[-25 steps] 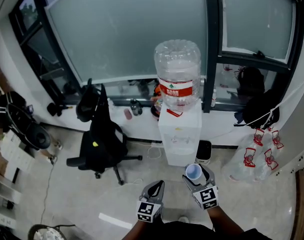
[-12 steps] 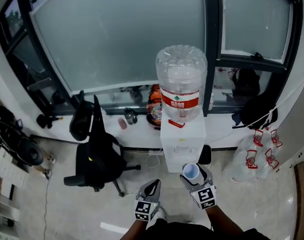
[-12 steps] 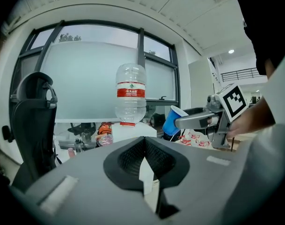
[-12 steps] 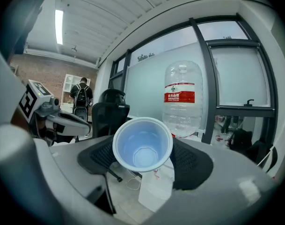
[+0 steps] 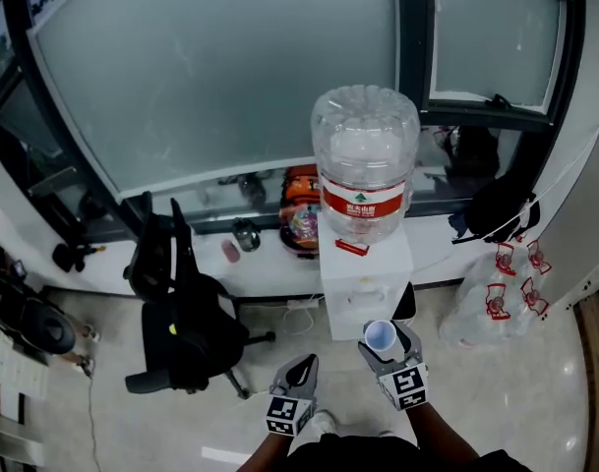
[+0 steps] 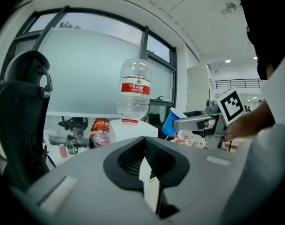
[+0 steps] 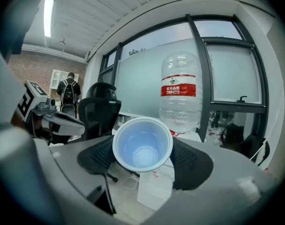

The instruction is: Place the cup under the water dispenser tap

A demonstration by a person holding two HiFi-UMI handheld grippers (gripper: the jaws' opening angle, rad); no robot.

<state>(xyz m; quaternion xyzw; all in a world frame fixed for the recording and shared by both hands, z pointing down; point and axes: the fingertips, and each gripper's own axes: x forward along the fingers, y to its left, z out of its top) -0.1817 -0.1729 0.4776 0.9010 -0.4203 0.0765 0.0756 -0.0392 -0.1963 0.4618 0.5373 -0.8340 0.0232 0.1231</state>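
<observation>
Blue outside and white within: cup (image 5: 381,336) clamped by its sides between the wide-set jaws of the right claw (image 5: 386,340), mouth tipped back toward the person, nothing visible inside. Hangs in the air just on the near side of the white water dispenser (image 5: 364,281), apart from its front panel, not yet under a tap. In the right gripper view, fills the gap between the dark pads (image 7: 191,162), with the big clear bottle (image 7: 179,90) and its red label beyond, a little to the right.

Left claw (image 5: 306,365) closed and empty, jaws meeting at a point, to the left of the right one and slightly nearer.

Farther left, black office chair (image 5: 186,313) on the pale floor (image 5: 496,391). Below the frosted window (image 5: 230,77), white ledge (image 5: 269,264) with an orange bag (image 5: 301,222) and a small dark flask (image 5: 245,234), both just left of the dispenser. On the right, heap of clear plastic with red labels (image 5: 491,303) on the floor.
</observation>
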